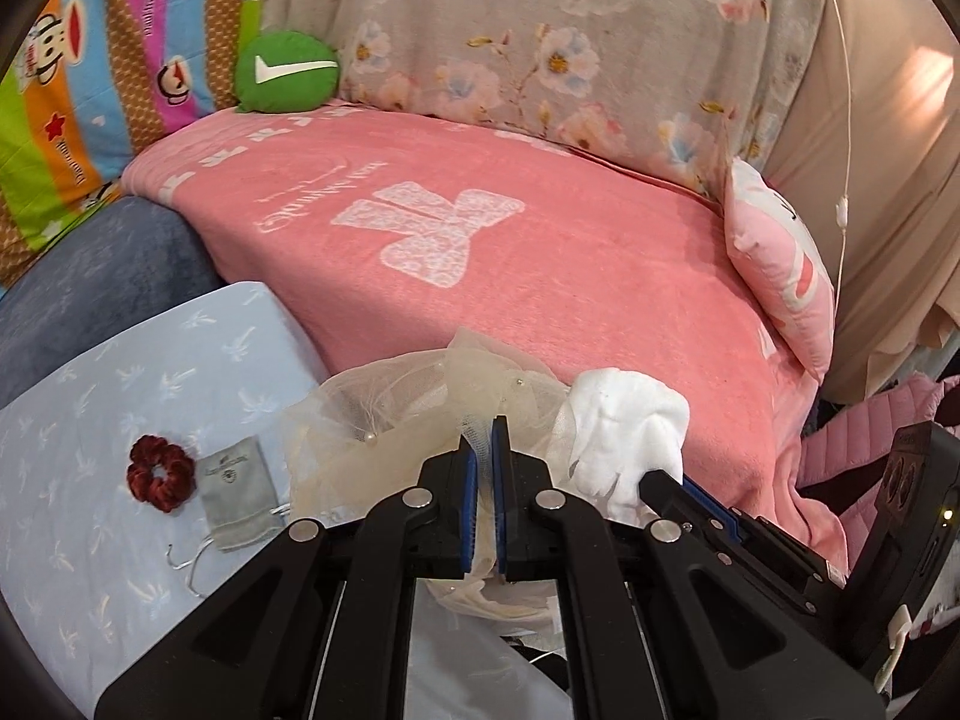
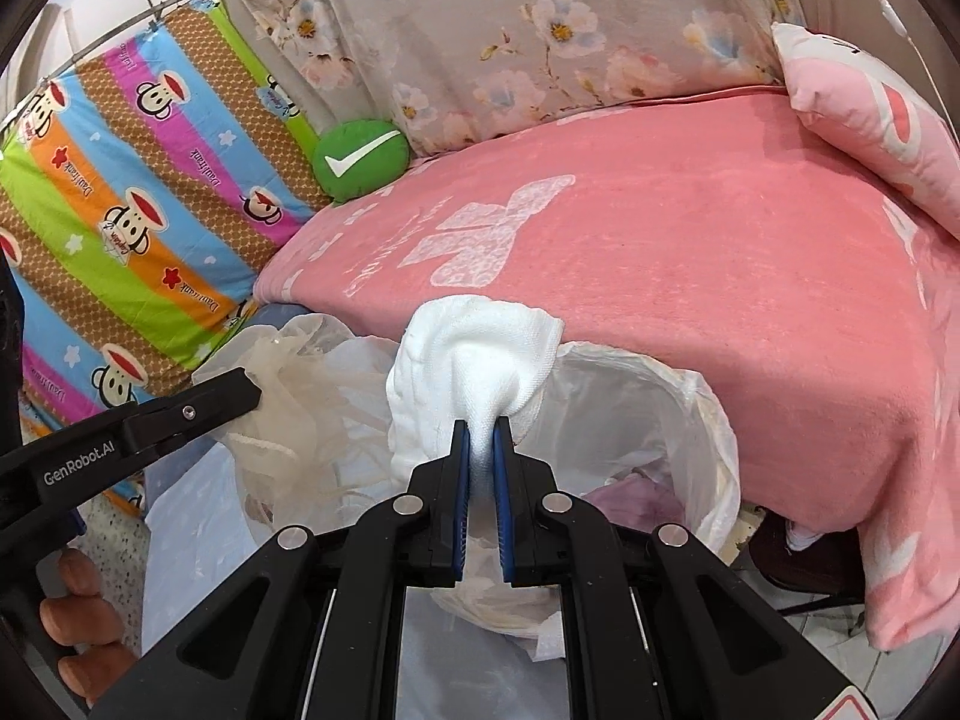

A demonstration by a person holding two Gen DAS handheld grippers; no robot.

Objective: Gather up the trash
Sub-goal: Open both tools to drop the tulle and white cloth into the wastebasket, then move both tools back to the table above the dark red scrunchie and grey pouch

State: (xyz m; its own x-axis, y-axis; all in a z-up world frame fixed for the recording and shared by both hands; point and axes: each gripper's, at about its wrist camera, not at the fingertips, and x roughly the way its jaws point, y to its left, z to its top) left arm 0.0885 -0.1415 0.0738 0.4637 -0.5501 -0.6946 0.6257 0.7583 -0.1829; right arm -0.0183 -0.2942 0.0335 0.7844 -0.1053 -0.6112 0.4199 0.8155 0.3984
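Observation:
My left gripper (image 1: 483,429) is shut on a cream tulle piece with pearls (image 1: 384,414), held by the bed's edge. The same tulle (image 2: 294,396) shows in the right wrist view at the left gripper's finger (image 2: 198,402). My right gripper (image 2: 482,429) is shut on a crumpled white tissue (image 2: 474,354) and holds it over the rim of a bin lined with a white plastic bag (image 2: 702,420). The tissue (image 1: 630,426) and the right gripper's finger (image 1: 678,492) also show in the left wrist view. The bin holds some trash (image 2: 630,498).
A pink blanket (image 1: 540,276) covers the bed behind. A dark red scrunchie (image 1: 159,471) and a small grey pouch (image 1: 237,483) lie on a light blue sheet (image 1: 120,390). A green round cushion (image 1: 285,72) and a pink pillow (image 1: 774,264) sit on the bed.

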